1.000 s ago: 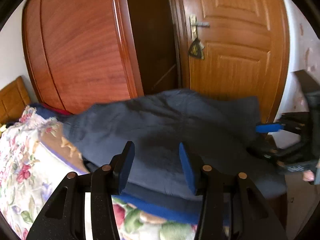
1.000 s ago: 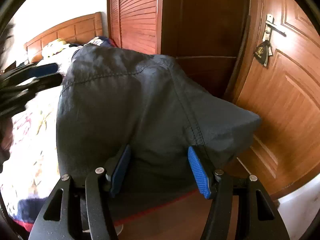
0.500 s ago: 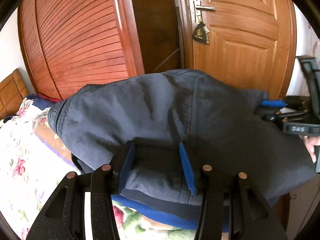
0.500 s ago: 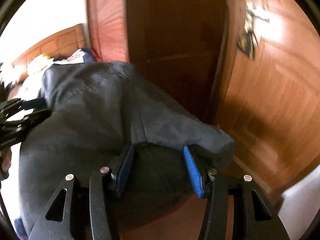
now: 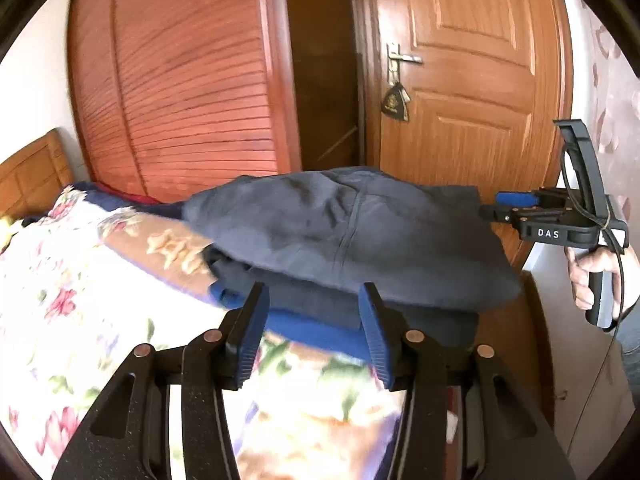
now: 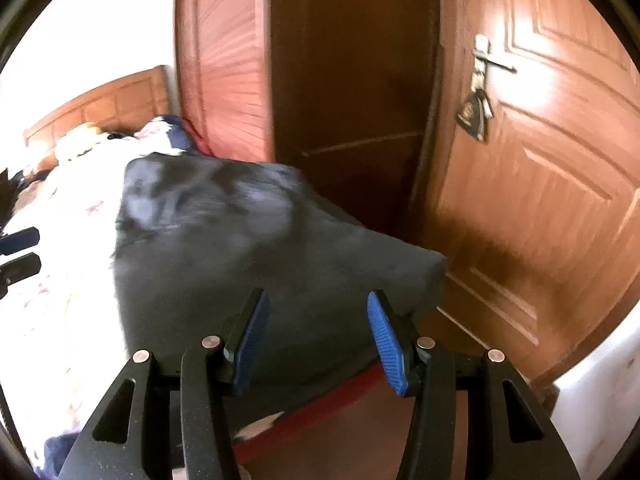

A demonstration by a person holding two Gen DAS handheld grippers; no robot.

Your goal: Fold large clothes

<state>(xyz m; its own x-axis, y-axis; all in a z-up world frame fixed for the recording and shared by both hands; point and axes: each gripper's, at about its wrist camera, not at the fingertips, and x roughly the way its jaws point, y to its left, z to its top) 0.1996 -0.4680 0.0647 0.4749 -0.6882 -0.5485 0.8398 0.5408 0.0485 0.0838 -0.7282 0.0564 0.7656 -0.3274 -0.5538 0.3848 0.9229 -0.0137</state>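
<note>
On the near right corner of the floral bedspread (image 5: 76,280), a dark grey garment (image 5: 344,236) is lying folded over in layers, its right edge hanging past the bed toward the wooden door (image 5: 480,92). A blue strip of another fabric is showing beneath its near edge.

The left gripper (image 5: 312,328) is hovering at the near edge of the garment with its jaws spread apart and nothing between them. The right gripper (image 6: 314,334) is likewise standing released, its blue pads wide apart just short of the cloth; in the left view it is appearing at the far right (image 5: 516,204), level with the garment's right edge, and whether it is touching the cloth there cannot be told.

The fabric is looking thin, soft and light, sagging over the corner and puffing up in the middle, so it is likely holding trapped air and will be shifting easily. Seams and the doubled fold edge are probably offering the firmest hold; pinching both ends of one folded edge, through all layers, should be keeping the stack from sliding apart. A single-layer pinch risks peeling the fold open.
</note>
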